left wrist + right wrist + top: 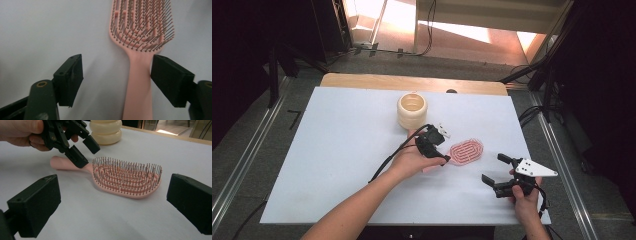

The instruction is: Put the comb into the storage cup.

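A pink hairbrush (466,150) lies bristles up on the white table (337,150), right of centre. Its handle (138,87) runs between the jaws of my left gripper (438,148), which is open. One pad (170,77) sits against the handle's side and the other pad (71,77) stands well clear of it. In the right gripper view the left gripper (83,151) hovers over the handle where it meets the brush head (125,178). My right gripper (495,169) is open and holds nothing, near the table's front right, pointing at the brush.
A cream ribbed round container (412,110) stands behind the brush at the table's middle back, close to the left hand. A wooden table edge (412,82) runs along the far side. Black cables trail from both grippers.
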`<action>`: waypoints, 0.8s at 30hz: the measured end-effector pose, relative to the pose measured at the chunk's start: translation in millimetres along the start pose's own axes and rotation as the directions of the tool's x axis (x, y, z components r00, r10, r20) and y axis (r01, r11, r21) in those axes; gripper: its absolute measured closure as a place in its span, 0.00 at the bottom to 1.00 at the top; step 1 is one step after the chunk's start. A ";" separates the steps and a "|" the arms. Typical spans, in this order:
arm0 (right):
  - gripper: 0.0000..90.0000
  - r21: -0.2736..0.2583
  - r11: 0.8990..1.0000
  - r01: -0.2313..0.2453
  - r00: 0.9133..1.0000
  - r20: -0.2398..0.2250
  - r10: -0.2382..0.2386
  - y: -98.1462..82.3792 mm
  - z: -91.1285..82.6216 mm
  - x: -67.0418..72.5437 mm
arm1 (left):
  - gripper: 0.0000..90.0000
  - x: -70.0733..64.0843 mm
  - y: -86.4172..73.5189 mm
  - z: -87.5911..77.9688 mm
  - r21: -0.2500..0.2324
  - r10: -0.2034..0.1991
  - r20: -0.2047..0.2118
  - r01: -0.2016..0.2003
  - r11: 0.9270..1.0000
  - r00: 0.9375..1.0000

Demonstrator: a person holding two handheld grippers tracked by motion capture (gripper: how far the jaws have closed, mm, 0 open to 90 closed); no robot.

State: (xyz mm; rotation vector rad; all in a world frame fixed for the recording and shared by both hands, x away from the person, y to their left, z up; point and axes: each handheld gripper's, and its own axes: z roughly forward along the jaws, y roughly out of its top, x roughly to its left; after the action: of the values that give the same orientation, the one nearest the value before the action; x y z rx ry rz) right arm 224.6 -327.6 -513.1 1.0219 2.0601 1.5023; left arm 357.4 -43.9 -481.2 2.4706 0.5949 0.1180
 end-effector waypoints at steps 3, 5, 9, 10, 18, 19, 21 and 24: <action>0.00 0.003 1.000 0.000 1.000 0.001 0.000 -0.1 0.1 -0.1 | 0.35 -2.0 2.2 0.7 0.017 0.006 0.005 -0.006 1.000 1.000; 0.00 0.004 1.000 -0.001 1.000 0.000 0.001 -0.1 0.2 -0.2 | 0.39 -4.1 3.8 1.5 0.040 0.020 0.003 -0.020 0.999 1.000; 0.00 0.005 1.000 -0.002 1.000 0.001 0.002 -0.2 0.6 0.0 | 0.45 -8.7 6.4 5.2 0.081 0.048 -0.006 -0.047 0.996 0.999; 0.00 0.006 1.000 -0.002 1.000 0.001 0.002 -0.2 0.6 -0.1 | 0.46 -8.8 7.1 6.4 0.094 0.053 0.000 -0.053 0.994 0.999; 0.00 0.005 1.000 -0.004 1.000 0.001 0.004 -0.3 0.8 -0.4 | 0.59 -14.9 11.5 14.9 0.167 0.078 0.016 -0.080 0.983 0.997; 0.00 0.004 1.000 -0.003 1.000 0.000 0.003 -0.3 0.9 -0.6 | 0.60 -15.4 12.3 14.9 0.170 0.077 0.015 -0.079 0.982 0.997; 0.00 0.004 1.000 -0.003 1.000 0.000 0.003 -0.3 0.9 -0.7 | 0.64 -15.6 13.7 15.3 0.177 0.074 0.027 -0.078 0.981 0.997; 0.00 0.006 1.000 -0.003 1.000 0.001 0.003 -0.4 1.0 -0.8 | 0.70 -18.7 16.2 15.7 0.201 0.061 0.023 -0.064 0.978 0.998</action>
State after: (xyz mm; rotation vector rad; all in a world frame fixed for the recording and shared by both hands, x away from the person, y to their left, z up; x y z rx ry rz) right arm 225.6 -327.5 -513.9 1.0284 2.0643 1.4982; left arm 350.3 -72.2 -484.0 2.6848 0.5451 0.0640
